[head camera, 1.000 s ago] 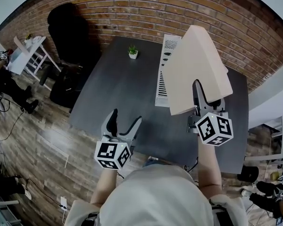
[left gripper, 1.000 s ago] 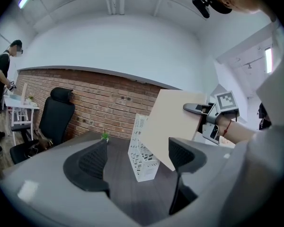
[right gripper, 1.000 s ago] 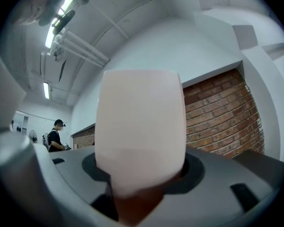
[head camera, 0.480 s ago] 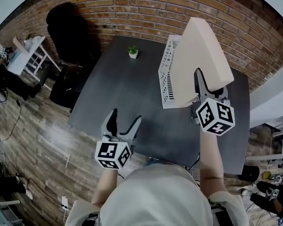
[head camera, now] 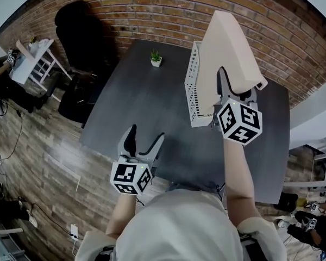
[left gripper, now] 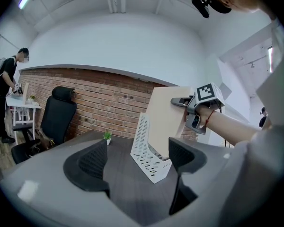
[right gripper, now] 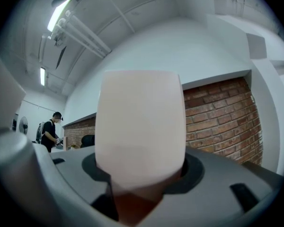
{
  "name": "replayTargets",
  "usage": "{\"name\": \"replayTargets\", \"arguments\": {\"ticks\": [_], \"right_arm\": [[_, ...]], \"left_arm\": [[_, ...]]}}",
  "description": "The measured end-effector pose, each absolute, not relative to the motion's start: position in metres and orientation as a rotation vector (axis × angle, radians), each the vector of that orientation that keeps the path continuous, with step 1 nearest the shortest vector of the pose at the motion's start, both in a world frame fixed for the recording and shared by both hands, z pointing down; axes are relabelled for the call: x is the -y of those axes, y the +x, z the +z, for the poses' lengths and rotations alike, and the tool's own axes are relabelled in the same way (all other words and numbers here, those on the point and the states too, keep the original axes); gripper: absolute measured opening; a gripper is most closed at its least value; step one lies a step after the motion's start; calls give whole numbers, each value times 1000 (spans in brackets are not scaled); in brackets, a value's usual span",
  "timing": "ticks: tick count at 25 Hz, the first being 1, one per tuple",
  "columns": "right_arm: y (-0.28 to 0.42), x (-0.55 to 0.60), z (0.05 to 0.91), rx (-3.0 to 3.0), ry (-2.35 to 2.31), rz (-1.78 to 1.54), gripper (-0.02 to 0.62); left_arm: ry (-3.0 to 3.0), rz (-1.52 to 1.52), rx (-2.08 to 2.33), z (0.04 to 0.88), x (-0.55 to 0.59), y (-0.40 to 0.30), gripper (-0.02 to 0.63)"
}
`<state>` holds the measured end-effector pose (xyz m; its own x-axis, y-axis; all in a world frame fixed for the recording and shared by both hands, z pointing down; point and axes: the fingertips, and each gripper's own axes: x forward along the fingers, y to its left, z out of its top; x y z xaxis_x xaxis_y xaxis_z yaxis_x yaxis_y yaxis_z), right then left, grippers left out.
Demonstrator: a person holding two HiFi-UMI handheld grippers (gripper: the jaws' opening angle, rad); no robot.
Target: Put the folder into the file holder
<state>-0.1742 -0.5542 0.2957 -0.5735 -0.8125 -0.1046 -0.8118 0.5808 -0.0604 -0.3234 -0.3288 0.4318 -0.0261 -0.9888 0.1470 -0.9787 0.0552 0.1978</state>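
A beige folder (head camera: 228, 53) stands nearly upright in the air, with my right gripper (head camera: 234, 94) shut on its lower edge. It hangs just right of and above the white perforated file holder (head camera: 193, 91), which stands on the dark table (head camera: 141, 107). In the left gripper view the folder (left gripper: 166, 122) sits right behind the file holder (left gripper: 146, 150); whether they touch I cannot tell. In the right gripper view the folder (right gripper: 139, 126) fills the space between the jaws. My left gripper (head camera: 145, 137) is open and empty above the table's front edge.
A small potted plant (head camera: 156, 58) stands at the table's far edge. A black office chair (head camera: 84, 37) is at the table's left, before the brick wall (head camera: 152, 4). A person (left gripper: 4, 93) stands at a white rack (head camera: 35, 58) far left.
My right gripper has swung the folder more upright and carried it up and away from me, so more of the file holder shows. The left gripper has not moved.
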Motion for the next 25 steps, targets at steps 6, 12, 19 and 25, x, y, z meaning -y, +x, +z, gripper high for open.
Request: {"name": "replayTargets", "arguments": {"ticks": [6, 12, 19, 25], "right_arm": [[-192, 551, 308, -2696, -1379, 46, 268], [-190, 542, 319, -2661, -1364, 86, 268], [-189, 538, 352, -2673, -1388, 54, 270], [-195, 549, 401, -2771, -1411, -9, 279]], "left_arm": [[1985, -57, 2098, 434, 328, -325, 397], [1984, -50, 2094, 437, 330, -324, 397], [2000, -47, 2084, 435, 335, -317, 397], [1988, -35, 2089, 437, 333, -315, 396]]}}
